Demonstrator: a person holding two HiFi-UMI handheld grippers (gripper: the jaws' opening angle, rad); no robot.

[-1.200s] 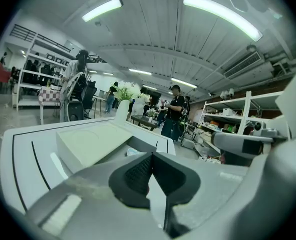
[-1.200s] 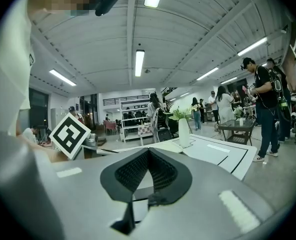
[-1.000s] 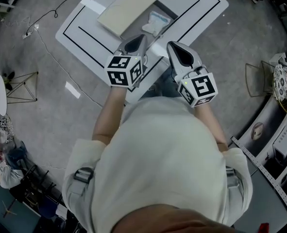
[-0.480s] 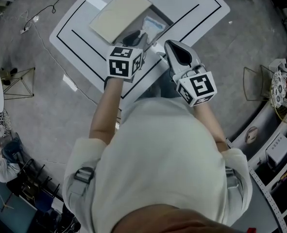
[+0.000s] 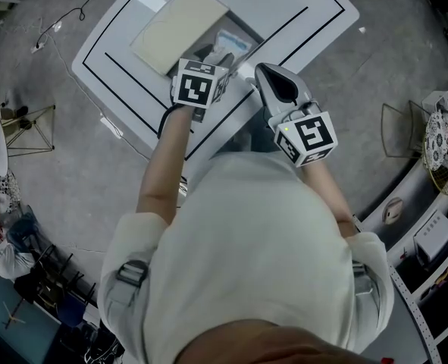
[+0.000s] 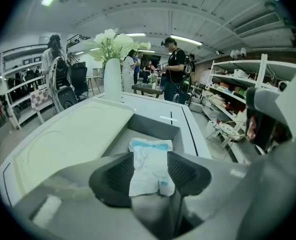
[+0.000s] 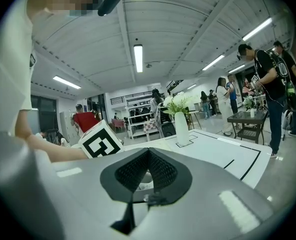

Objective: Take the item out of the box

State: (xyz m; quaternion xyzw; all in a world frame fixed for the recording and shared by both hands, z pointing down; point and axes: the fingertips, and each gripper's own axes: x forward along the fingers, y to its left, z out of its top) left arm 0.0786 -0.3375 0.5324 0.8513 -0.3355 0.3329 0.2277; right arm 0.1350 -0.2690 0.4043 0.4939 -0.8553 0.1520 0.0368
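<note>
A shallow grey box (image 6: 153,127) is sunk in the white table (image 5: 299,14), with its cream lid (image 5: 180,27) lying beside it. A white and blue packet (image 6: 150,154) lies flat inside the box, and shows in the head view as the same packet (image 5: 231,42). My left gripper (image 6: 150,173) reaches over the box's near edge. Its jaws are opening and stand on either side of the packet's near end, without pressing on it. In the head view that left gripper (image 5: 222,58) points into the box. My right gripper (image 7: 149,170) stays shut and empty, and hangs to the right of the box as the right gripper (image 5: 262,70).
A white vase of flowers (image 6: 112,79) stands at the table's far end, with people beyond it. Shelves (image 6: 238,84) line the right side. A cable (image 5: 57,44) and a wire stand (image 5: 30,131) lie on the floor to the left of the table.
My left gripper has moved forward from the table's near edge to over the box and the packet. The right gripper has hardly shifted.
</note>
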